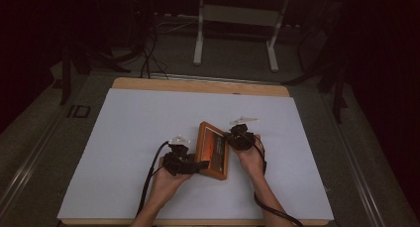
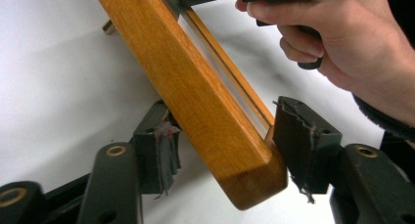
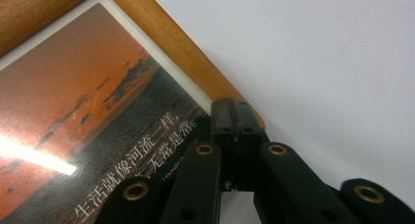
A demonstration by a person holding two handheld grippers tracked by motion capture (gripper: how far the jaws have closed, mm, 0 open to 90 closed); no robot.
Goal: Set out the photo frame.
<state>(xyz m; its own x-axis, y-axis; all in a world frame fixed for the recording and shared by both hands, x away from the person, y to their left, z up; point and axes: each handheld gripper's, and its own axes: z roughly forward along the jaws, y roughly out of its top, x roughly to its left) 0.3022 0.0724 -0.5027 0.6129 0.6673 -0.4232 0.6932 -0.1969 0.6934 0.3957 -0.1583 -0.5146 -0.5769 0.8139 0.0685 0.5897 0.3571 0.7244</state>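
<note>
A wooden picture frame (image 1: 213, 150) with an orange sunset print and Chinese text is propped up at a tilt on the white table cover (image 1: 133, 133). My left gripper (image 1: 199, 166) is shut on its near lower corner; in the left gripper view the two pads press either side of the thick wooden edge (image 2: 195, 97). My right gripper (image 1: 231, 137) meets the frame's far right edge. In the right gripper view its jaws (image 3: 237, 131) stand shut together over the wooden rim (image 3: 181, 53), beside the print (image 3: 73, 111). The right hand (image 2: 342, 43) is seen in the left gripper view.
The white cover lies on a wood-edged table (image 1: 198, 85). Beyond it are a dark floor, cables (image 1: 147, 53) and the white legs of a desk (image 1: 199, 38). Open white surface stretches to the left and far side of the frame.
</note>
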